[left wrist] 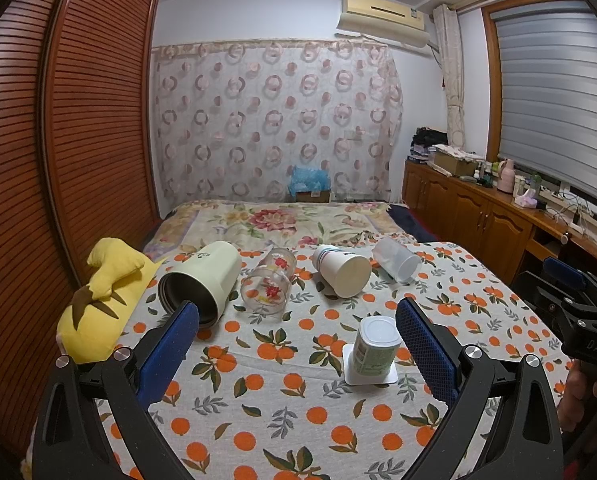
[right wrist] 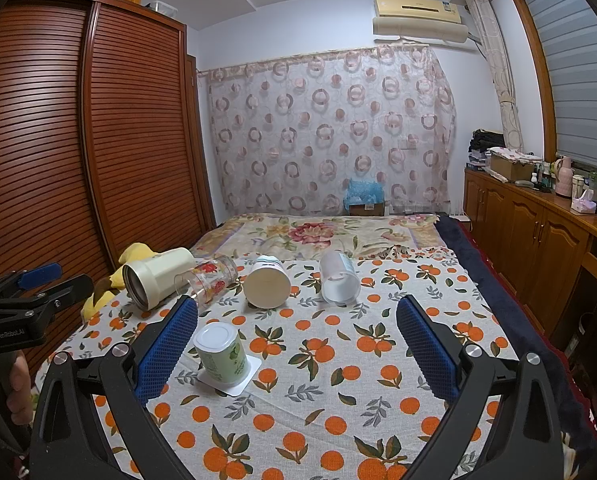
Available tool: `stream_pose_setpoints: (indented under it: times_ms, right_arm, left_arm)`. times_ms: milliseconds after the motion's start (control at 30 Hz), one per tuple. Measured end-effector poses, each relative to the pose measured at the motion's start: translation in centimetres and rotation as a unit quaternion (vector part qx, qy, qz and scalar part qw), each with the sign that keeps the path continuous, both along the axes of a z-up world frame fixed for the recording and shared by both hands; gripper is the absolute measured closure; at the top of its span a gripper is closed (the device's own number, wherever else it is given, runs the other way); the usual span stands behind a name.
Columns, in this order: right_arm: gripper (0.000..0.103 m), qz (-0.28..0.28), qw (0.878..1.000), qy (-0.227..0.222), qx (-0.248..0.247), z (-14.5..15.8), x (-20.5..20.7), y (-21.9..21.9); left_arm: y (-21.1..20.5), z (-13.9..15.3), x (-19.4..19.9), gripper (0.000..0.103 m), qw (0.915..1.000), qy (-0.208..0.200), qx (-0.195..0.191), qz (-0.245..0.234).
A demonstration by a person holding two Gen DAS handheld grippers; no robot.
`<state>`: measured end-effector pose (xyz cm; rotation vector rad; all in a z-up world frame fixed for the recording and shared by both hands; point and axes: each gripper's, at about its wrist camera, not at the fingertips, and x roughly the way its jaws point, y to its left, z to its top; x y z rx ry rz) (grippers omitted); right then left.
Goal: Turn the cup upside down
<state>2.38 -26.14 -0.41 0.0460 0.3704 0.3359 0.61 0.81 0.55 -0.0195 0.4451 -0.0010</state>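
Observation:
A small green-and-white cup [left wrist: 374,350] stands upside down, rim flat on the orange-print cloth [left wrist: 282,400]; it also shows in the right wrist view [right wrist: 221,354]. Behind it several cups lie on their sides: a cream mug [left wrist: 202,282], a flowered glass [left wrist: 269,285], a paper cup [left wrist: 343,271] and a clear plastic cup [left wrist: 396,260]. My left gripper [left wrist: 298,332] is open and empty, the small cup just inside its right finger. My right gripper [right wrist: 297,330] is open and empty, the small cup [right wrist: 221,354] by its left finger.
A yellow plush toy [left wrist: 98,300] lies at the bed's left edge beside the brown wardrobe [left wrist: 58,160]. A wooden cabinet [left wrist: 498,220] with clutter runs along the right. The other gripper shows at each view's edge [left wrist: 578,320] [right wrist: 22,300].

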Motion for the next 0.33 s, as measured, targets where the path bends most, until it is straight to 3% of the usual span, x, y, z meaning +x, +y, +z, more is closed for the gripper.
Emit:
stream_pose_setpoints:
  times_ms: [333]
  right_arm:
    - [0.003,0.000,1.000,0.000,0.000,-0.01,-0.02,0.01]
  left_arm:
    - [-0.05,0.06,-0.05,0.008,1.0000,-0.001,-0.001,-0.002]
